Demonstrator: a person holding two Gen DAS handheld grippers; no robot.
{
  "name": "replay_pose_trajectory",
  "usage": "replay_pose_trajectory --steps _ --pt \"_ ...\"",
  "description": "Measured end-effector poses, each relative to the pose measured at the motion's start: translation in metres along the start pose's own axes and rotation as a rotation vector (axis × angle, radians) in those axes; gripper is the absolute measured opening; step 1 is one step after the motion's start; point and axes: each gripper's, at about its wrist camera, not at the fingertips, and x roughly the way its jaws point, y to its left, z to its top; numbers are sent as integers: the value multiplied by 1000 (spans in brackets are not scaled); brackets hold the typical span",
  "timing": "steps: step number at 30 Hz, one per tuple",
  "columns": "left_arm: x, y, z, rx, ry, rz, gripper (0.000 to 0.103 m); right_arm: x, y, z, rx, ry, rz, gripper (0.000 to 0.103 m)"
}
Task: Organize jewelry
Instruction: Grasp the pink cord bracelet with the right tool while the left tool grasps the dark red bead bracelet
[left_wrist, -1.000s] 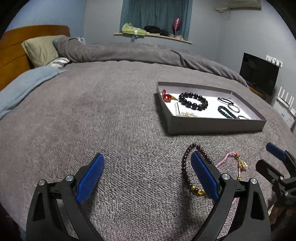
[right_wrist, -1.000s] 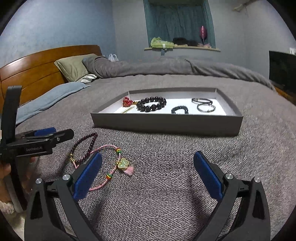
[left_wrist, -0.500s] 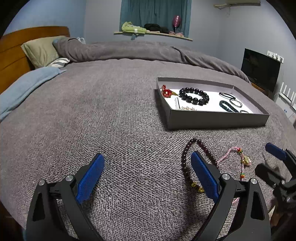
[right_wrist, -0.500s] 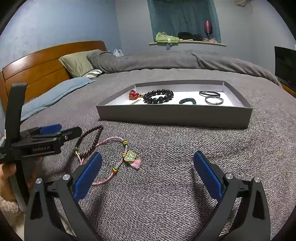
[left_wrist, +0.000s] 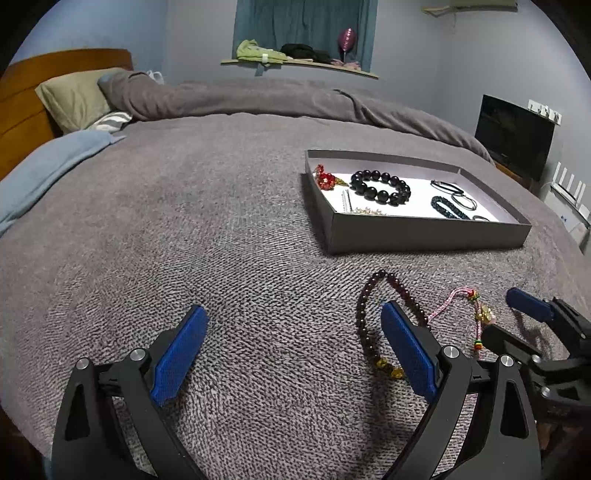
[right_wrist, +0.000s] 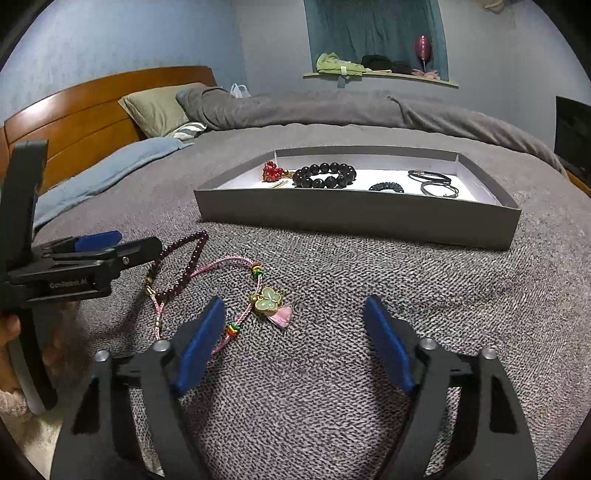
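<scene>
Grey knitted bedspread, shallow grey cardboard tray holding black bead bracelet, dark red bead bracelet and pink cord butterfly-charm bracelet lying loose before tray, left gripper jaws wide, empty, right gripper jaws wide, empty, beside pink cord.

Your tray sits on the bed, ahead | in it: beaded bracelet left of centre, thin bands right | before the tray: bead strand left, touching cord bracelet on its right | your left tool beside the strand | pillow far left behind.
</scene>
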Motion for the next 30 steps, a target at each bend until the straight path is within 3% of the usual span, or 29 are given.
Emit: replay_pose_trajectory --steps 6,8,12,14,21,23,25,30 --pt "-1 -11 -1 46 -8 -4 90 8 17 0 -55 23 23 56" --pt "-1 -16 -2 74 -8 -13 82 10 24 -1 -88 32 7 46" --pt "1 -24 -4 111 0 -7 77 11 25 -1 -102 41 -11 26" --pt "3 -27 -5 125 7 -12 67 11 21 0 -87 45 -13 17" --pt "4 -43 -11 216 19 -30 44 4 8 5 -25 34 8 13" --pt "3 -45 -12 229 18 -49 29 1 4 8 -10 21 3 13" --pt "4 -48 -13 247 18 -43 24 -3 -1 11 9 7 1 13" --pt "3 -44 -11 222 10 -47 7 -13 -10 17 33 -34 -3 13"
